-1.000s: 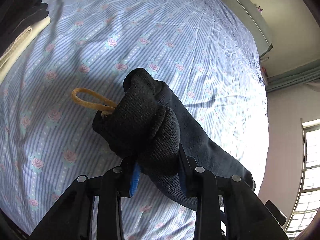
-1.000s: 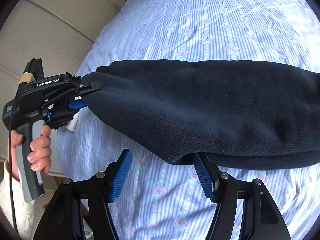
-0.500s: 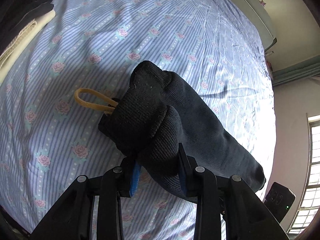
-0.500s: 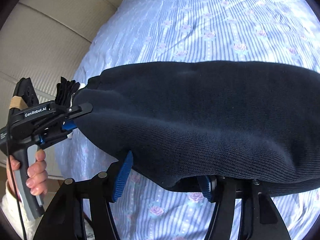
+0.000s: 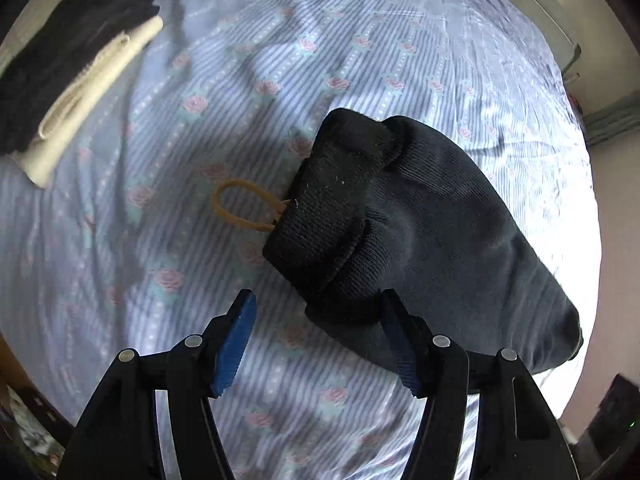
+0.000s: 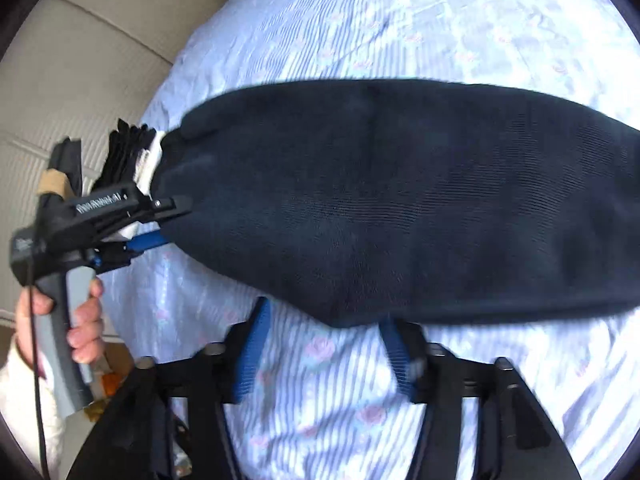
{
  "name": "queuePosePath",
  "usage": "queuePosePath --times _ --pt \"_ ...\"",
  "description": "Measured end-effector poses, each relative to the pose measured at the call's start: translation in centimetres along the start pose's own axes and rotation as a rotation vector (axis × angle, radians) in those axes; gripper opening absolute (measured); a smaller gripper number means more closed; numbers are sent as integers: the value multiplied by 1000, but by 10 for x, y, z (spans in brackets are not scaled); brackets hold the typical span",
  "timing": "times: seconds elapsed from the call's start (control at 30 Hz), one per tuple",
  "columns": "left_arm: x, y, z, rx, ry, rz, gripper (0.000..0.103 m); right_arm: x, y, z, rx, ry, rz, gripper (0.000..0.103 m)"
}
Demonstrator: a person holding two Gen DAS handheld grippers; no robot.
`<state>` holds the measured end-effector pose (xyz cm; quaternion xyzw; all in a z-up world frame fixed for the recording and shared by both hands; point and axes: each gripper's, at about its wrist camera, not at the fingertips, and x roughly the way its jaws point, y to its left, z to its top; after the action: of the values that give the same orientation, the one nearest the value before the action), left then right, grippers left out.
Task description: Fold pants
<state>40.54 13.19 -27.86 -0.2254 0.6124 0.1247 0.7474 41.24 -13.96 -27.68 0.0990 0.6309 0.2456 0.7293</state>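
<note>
Dark navy knit pants (image 5: 440, 224) lie folded lengthwise on a blue striped floral bedsheet (image 5: 280, 60). Their thick waistband end (image 5: 328, 220) is bunched, with a tan drawstring loop (image 5: 240, 204) sticking out. My left gripper (image 5: 316, 336) is open, its blue pads either side of the waistband end, not clamping it. In the right wrist view the pants (image 6: 400, 200) stretch across the bed. My right gripper (image 6: 324, 352) is open just below their near edge. The left gripper (image 6: 168, 216) shows there at the pants' left end.
A stack of folded clothes, black over cream (image 5: 76, 80), lies at the bed's far left; it also shows in the right wrist view (image 6: 132, 152). A beige padded headboard (image 6: 80, 60) is to the left. A wall and window edge lie beyond the bed's right side.
My left gripper has opened and let go of the waistband, which now rests on the bed. My right gripper has drawn back a little from the pants' edge. The pants have settled lower.
</note>
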Motion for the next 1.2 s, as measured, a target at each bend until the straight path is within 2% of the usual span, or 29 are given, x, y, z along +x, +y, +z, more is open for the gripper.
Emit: queuePosePath --times 0.07,0.17,0.3,0.37,0.4,0.53,0.6,0.67,0.7,0.77,0.8,0.83,0.87,0.93,1.03,1.2 --pt "-23 -13 -16 113 -40 53 62 -33 -8 -7 38 -63 -12 65" --pt "-48 -50 -47 302 -93 78 62 -86 -37 -19 113 -175 -100 66" --pt "-50 -113 -76 489 -139 17 62 -136 -95 -24 236 -304 -241 68" --pt "-40 -142 -83 548 -119 -28 52 -146 -128 -21 297 -327 -310 68" --pt "-33 -156 -85 571 -107 -50 50 -152 -145 -19 322 -347 -312 68" --pt "-14 -200 -89 608 -82 -68 45 -153 -197 -6 392 -366 -298 68" --pt "-9 -213 -89 623 -89 -48 45 -143 -210 5 405 -350 -253 68" --pt "-7 -222 -89 629 -91 -33 45 -132 -219 15 387 -329 -254 66" --pt "-6 -223 -89 624 -88 -29 45 -127 -221 18 380 -316 -246 60" --pt "-5 -226 -89 613 -75 -24 45 -114 -223 22 359 -284 -209 33" --pt "-5 -227 -89 610 -70 -19 45 -106 -221 21 342 -257 -201 8" --pt "-4 -229 -89 610 -67 -9 44 -103 -219 22 319 -231 -198 6" --pt "-3 -230 -90 609 -65 0 43 -106 -214 21 286 -221 -239 5" --pt "1 -231 -89 603 -56 4 43 -123 -204 21 216 -260 -305 4" --pt "14 -239 -90 596 -27 12 43 -131 -210 25 188 -253 -334 4" --pt "25 -250 -91 618 -13 12 43 -111 -229 21 205 -163 -369 6"
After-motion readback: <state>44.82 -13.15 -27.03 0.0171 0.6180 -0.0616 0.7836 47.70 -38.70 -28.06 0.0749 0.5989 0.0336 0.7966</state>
